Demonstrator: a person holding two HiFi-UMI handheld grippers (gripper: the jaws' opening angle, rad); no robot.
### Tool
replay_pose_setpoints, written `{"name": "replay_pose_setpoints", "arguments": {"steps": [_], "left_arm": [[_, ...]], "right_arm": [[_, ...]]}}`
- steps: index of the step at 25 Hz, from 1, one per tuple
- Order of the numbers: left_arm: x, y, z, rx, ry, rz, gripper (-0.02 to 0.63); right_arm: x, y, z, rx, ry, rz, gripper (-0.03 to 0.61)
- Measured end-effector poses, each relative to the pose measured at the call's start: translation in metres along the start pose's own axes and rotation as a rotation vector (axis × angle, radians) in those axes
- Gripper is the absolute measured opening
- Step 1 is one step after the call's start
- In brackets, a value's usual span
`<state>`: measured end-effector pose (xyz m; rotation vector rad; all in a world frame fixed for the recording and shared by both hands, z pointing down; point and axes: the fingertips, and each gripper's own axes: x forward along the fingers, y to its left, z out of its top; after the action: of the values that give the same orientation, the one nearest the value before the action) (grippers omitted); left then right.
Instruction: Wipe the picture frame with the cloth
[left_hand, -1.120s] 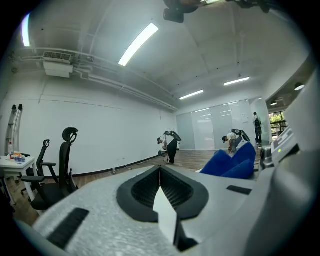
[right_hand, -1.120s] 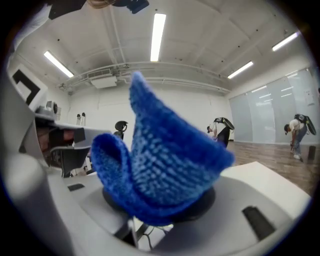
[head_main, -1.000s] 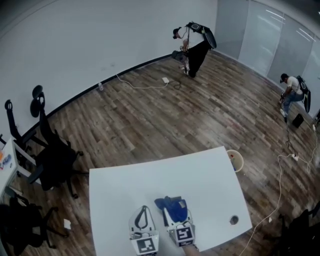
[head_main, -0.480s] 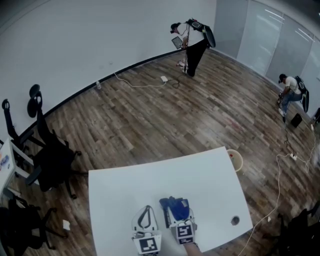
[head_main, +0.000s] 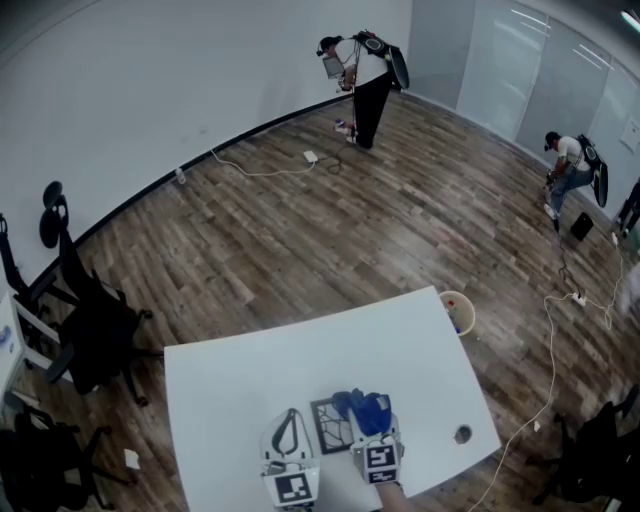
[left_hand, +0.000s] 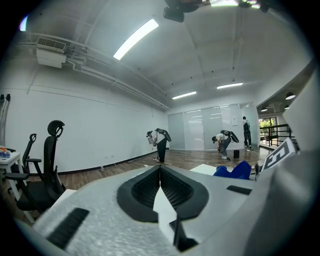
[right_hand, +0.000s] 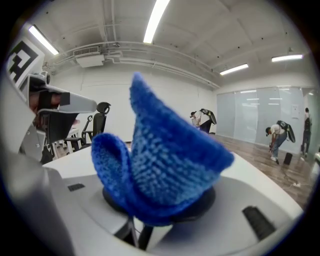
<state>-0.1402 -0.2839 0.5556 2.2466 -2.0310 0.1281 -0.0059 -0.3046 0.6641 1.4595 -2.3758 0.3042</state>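
Note:
A dark picture frame with a pale crackle pattern lies flat on the white table, near the front edge. My left gripper sits just left of the frame, jaws shut with nothing between them. My right gripper is at the frame's right side, shut on a bunched blue cloth. The cloth overlaps the frame's upper right corner in the head view. The cloth also shows at the right of the left gripper view.
A round pale bin stands on the floor at the table's right corner. A cable hole is in the table's right front. Black office chairs crowd the left. Two people work far off, and cables trail on the floor.
The picture frame now shows between the two grippers; earlier it was not visible. The right gripper with the cloth has shifted a little to the right. The head view has tilted.

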Motion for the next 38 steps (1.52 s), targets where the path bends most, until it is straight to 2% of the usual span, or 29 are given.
{"name": "replay_pose_setpoints", "arguments": {"steps": [4,7,11,15,24,31,34,38], "left_arm": [[-0.003,-0.004,0.0,-0.008,0.002,0.002,0.003],[-0.006,0.0,0.004,-0.003,-0.008,0.015,0.003],[-0.014,0.012,0.007,0.01,-0.01,0.042,0.003],[-0.019,0.012,0.005,0.005,-0.004,0.05,0.003],[-0.021,-0.002,-0.007,-0.008,0.014,0.027,0.003],[-0.019,-0.013,-0.01,-0.017,0.014,0.011,0.003],[-0.02,-0.011,-0.01,-0.022,0.015,0.021,0.003],[-0.025,-0.006,-0.009,-0.024,0.017,0.041,0.003]], "right_arm": [[-0.005,0.037,0.009,-0.035,-0.059,0.129,0.158],[-0.005,0.069,0.006,-0.054,-0.03,0.199,0.158],[-0.005,0.091,-0.001,-0.097,-0.013,0.248,0.158],[-0.011,0.09,-0.006,-0.065,0.014,0.24,0.158],[-0.021,0.042,-0.027,-0.09,0.038,0.121,0.158],[-0.037,0.005,-0.026,-0.001,0.032,0.039,0.158],[-0.039,0.02,-0.014,0.01,-0.003,0.085,0.158],[-0.042,0.064,-0.005,0.005,-0.036,0.202,0.158]]}}
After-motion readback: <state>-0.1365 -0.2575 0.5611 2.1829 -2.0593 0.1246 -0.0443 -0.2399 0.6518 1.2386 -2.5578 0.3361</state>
